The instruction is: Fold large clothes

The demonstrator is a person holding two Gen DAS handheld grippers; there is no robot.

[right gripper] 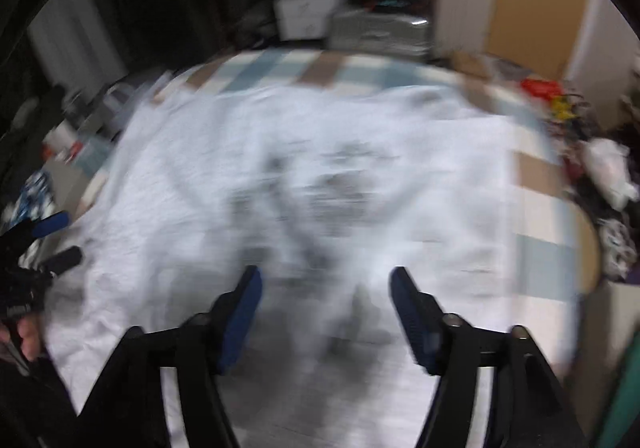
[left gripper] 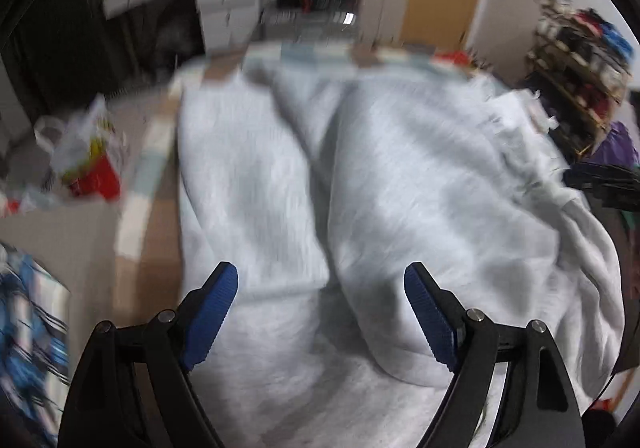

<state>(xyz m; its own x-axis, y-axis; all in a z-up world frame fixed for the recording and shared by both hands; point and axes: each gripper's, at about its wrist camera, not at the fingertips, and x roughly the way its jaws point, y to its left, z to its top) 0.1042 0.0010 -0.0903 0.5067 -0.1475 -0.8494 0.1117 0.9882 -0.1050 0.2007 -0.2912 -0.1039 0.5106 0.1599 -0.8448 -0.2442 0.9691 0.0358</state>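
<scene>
Fabric, a pale, soft, rumpled garment point(left gripper: 400, 176), is spread over a checked bedcover point(right gripper: 536, 176), while the left gripper point(left gripper: 320, 280) and right gripper point(right gripper: 326, 284) are held spread, gripping nothing.

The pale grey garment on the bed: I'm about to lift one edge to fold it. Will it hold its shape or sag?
Probably sag. The pale grey garment lies in soft rolls and creases, so it looks floppy. Its frayed edge may snag. It seems thick, perhaps heavy enough to drag on the checked cover. Both the left gripper and right gripper are open.
</scene>
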